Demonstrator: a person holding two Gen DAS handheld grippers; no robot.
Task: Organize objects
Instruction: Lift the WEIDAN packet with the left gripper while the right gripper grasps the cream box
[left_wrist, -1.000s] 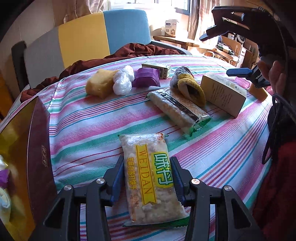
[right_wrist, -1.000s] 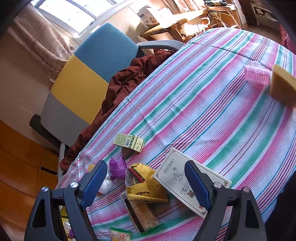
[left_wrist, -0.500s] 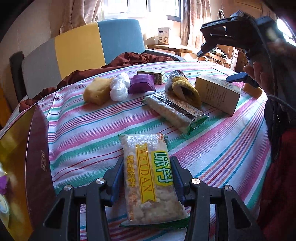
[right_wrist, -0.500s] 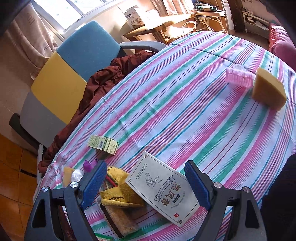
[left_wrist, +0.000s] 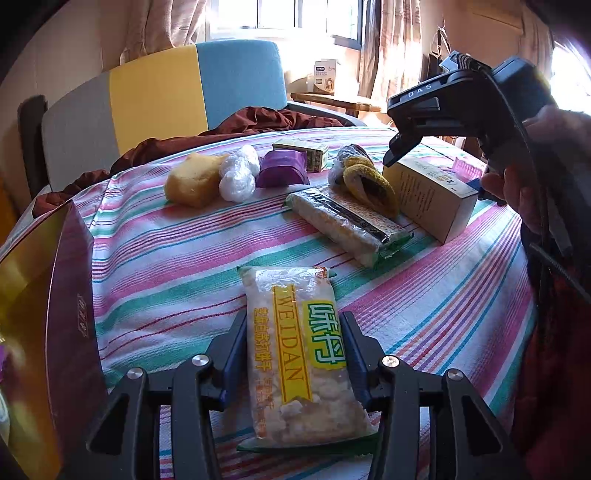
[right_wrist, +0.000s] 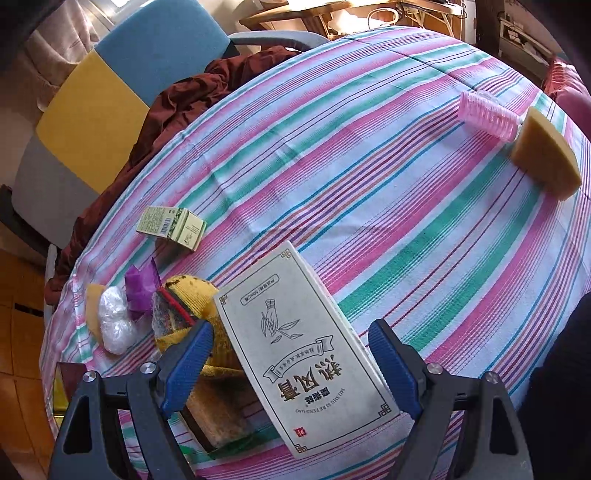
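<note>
Left tongs: your left gripper (left_wrist: 293, 343) is clamped on the snack packet (left_wrist: 299, 354); both pads press its long sides, so it can lift flat.
Snack packet: it lies on the striped cloth (left_wrist: 177, 266), on the near side of the white box (left_wrist: 430, 192), well apart from it.
Right tongs: your right gripper (right_wrist: 291, 363) stands apart, one finger on each side of the white box (right_wrist: 301, 354), neither touching; likely lined up to take it across its narrow width.
Gold box: (left_wrist: 33, 332) stands open far left of the white box, probably where things go.
Left view only: the right gripper (left_wrist: 454, 110) hanging above the white box, plus the long cracker pack (left_wrist: 347, 225) just left of it.
Right view only: the pink roller (right_wrist: 487, 114) and wedge sponge (right_wrist: 545, 155), touching, well beyond the white box.
</note>
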